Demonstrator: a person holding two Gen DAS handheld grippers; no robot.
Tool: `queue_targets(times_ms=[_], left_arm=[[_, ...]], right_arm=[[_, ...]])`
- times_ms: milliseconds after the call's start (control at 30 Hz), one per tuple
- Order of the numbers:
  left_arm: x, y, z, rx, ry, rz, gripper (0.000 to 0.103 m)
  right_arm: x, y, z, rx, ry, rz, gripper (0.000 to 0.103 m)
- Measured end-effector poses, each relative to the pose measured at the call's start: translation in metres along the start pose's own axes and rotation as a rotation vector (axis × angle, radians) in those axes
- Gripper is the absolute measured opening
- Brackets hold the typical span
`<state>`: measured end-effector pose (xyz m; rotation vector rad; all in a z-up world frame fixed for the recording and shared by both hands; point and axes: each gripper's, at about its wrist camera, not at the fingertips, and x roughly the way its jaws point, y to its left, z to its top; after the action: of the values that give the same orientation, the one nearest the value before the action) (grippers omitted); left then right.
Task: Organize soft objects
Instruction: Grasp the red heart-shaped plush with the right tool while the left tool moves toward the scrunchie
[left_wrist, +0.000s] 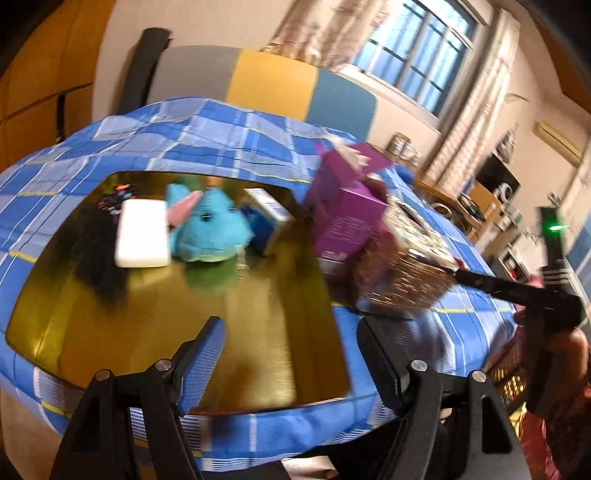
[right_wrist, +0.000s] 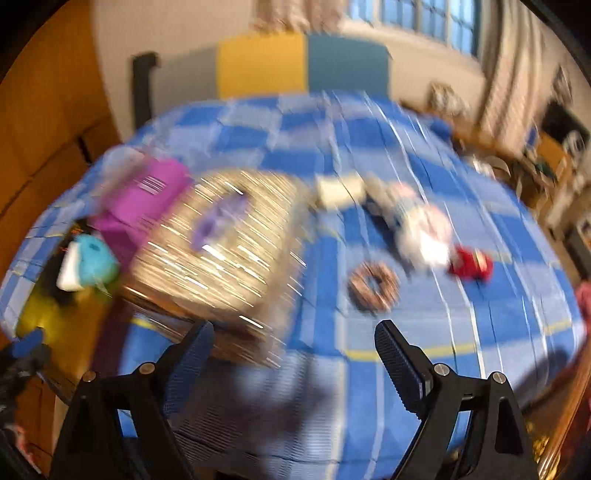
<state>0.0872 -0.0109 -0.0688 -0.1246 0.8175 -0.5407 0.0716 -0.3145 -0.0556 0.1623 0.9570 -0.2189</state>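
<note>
The blue stuffed toy (left_wrist: 208, 229) is lying in the upper middle of the gold tray (left_wrist: 177, 332) in the left wrist view, touching a white block (left_wrist: 142, 233) on its left, with bare tray filling the lower half of the frame. The left gripper (left_wrist: 291, 354) is hanging wide open and empty over the tray's near edge. In the blurred right wrist view the right gripper (right_wrist: 293, 354) is gaping with nothing between its fingers, over open checked cloth (right_wrist: 480, 332) between the basket (right_wrist: 221, 240) at centre left and a brown ring (right_wrist: 375, 286) right of centre.
</note>
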Motion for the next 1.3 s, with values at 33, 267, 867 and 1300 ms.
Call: queue_targets(times_ms=[33, 267, 867, 1300], left_arm=[[0.001, -0.008, 0.0, 0.022, 0.005, -0.009, 0.075], [0.005, -0.05, 0.003, 0.107, 0.019, -0.064, 0.075], [0.037, -0.173, 0.004, 0.367, 0.108, -0.17, 0.075], [0.074, -0.234, 0.015, 0.403, 0.157, -0.228, 0.075]], right_arm=[[0.006, -0.012, -0.005, 0.03, 0.032, 0.008, 0.09], [0.02, -0.105, -0.003, 0.255, 0.083, 0.004, 0.089], [0.1, -0.232, 0.079, 0.278, 0.087, -0.154, 0.093], [0.107, -0.227, 0.073, 0.243, 0.126, -0.083, 0.039]])
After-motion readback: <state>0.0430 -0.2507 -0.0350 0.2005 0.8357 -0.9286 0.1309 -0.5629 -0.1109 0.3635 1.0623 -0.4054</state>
